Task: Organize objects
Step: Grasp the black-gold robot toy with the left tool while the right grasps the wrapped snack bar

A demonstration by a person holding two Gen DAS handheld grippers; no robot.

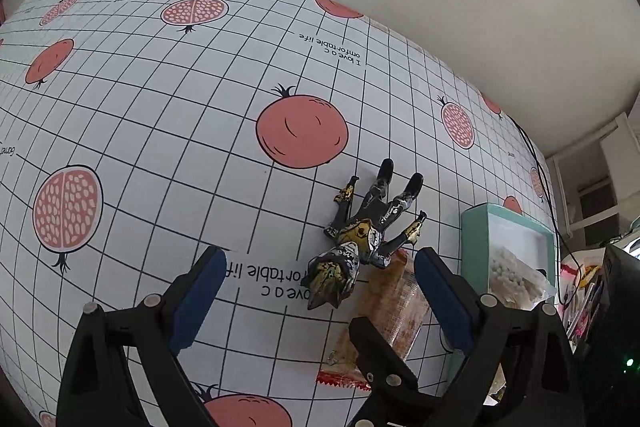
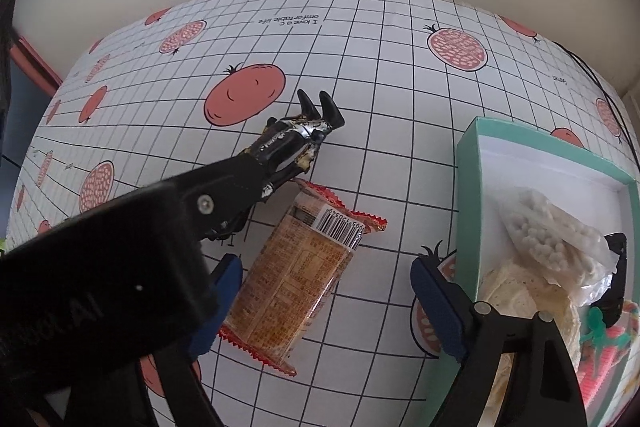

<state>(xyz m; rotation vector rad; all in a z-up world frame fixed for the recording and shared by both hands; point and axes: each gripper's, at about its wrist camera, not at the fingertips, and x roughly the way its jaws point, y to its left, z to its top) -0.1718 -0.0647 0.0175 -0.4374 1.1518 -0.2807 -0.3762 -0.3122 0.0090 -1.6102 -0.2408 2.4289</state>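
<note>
Table [image 1: 168, 115] under a white grid cloth printed with red pomegranates, seen from two wrist cameras. In the left wrist view, the left hand-held gripper [image 1: 320, 291] hovers with its blue-padded fingers [image 1: 200, 291] spread wide apart and holding nothing. A black-and-gold action figure [image 1: 360, 235] lies flat on the cloth between the two fingertips and toward 12 o'clock from them, its boots pointing to 12 o'clock and its head nearest the camera. The figure's head and shoulder overlap the top end of an orange snack packet [image 1: 396, 307], which stretches toward 6 o'clock. At 3 o'clock stands a shallow teal box [image 1: 474, 235] with a white interior, holding a clear bag of white pellets [image 1: 512, 279].

In the right wrist view, the right hand-held gripper [image 2: 326, 303] is likewise wide open and empty, its fingers straddling the orange snack packet [image 2: 296, 275], which lies barcode-up on the cloth. The black body of the left hand-held gripper [image 2: 120, 247] crosses in from 8 o'clock, reaching to the action figure [image 2: 296, 139] at 12 o'clock of the packet. The teal box [image 2: 468, 187] sits at 3 o'clock, just beside the right finger, with the bag of white pellets [image 2: 548, 227] resting on pale crumpled wrapping inside.
</note>
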